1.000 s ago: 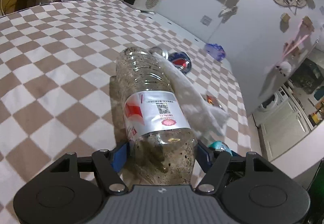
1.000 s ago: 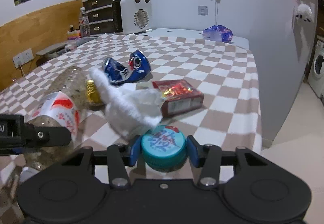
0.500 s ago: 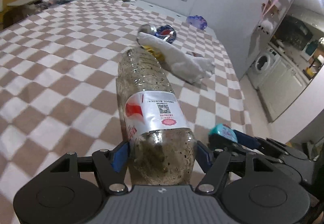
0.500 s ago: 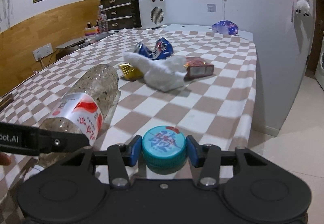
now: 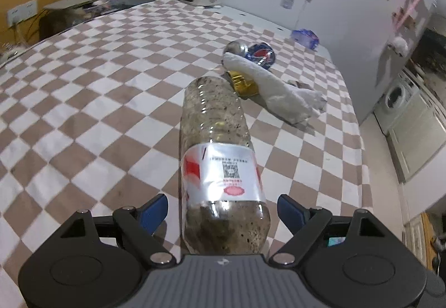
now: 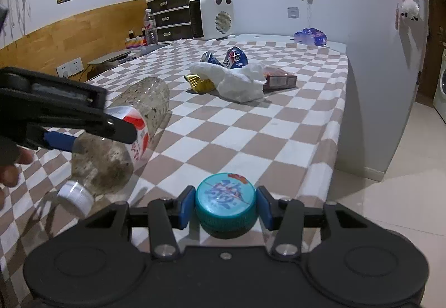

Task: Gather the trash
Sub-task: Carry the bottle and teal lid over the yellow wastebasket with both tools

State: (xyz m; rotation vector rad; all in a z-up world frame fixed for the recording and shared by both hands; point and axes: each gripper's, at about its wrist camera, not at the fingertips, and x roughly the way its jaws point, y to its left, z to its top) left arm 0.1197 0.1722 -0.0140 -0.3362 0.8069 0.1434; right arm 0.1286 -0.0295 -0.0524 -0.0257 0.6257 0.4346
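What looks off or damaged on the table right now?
The plastic bottle between the open left gripper pads is grimy inside, speckled with dark residue. Farther back, the blue can is crushed, lying beside a crumpled white tissue.

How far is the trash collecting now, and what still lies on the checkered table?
Done: nothing shows as binned; no bin is in view. In hand: the right gripper is shut on the teal lid; the left gripper stands open around the dirty plastic bottle, pads apart from it. Left: the crushed blue can, gold wrapper, white tissue and red box lie on the table.
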